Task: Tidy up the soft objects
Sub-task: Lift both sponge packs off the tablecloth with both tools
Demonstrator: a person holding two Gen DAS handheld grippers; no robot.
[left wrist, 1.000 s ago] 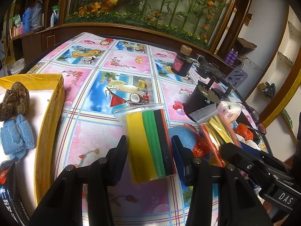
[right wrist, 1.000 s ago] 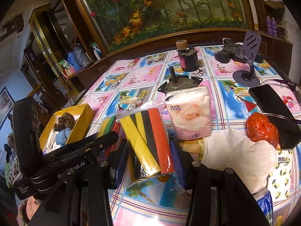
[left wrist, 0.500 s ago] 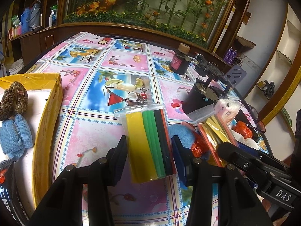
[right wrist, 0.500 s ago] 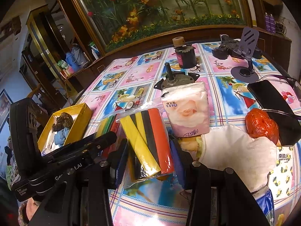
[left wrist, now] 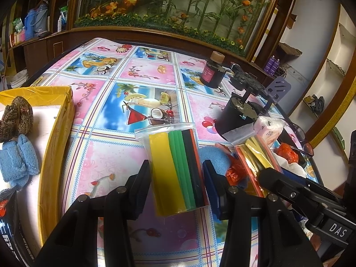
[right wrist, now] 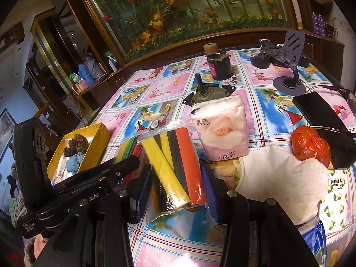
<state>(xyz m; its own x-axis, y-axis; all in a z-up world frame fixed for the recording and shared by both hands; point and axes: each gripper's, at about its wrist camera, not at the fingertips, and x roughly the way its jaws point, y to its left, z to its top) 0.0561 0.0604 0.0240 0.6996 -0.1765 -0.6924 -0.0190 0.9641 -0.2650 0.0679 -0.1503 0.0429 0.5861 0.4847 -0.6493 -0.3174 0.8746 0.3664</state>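
We work over a counter (left wrist: 142,75) covered in a bright picture-tile cloth. At its left edge stands our yellow box (left wrist: 56,146), already holding a blue cloth (left wrist: 16,162) and a brown scouring pad (left wrist: 14,118).

On the right side lie a white padded cloth (right wrist: 280,178), a rose-printed tissue pack (right wrist: 220,129) standing upright, and a crumpled orange bag (right wrist: 310,144) just beside a black phone (right wrist: 320,113).

Our left gripper (left wrist: 175,184) has its jaws clenched on a clear zip bag of yellow, green and black strips (left wrist: 175,169), lifted clear of the cloth between the box and the pile. Our right gripper (right wrist: 178,191) grasps a second zip bag of yellow, black and red strips (right wrist: 175,166) the same way, its jaws pressing both sides, just in front of the tissue pack. The two grippers sit close together, side by side.
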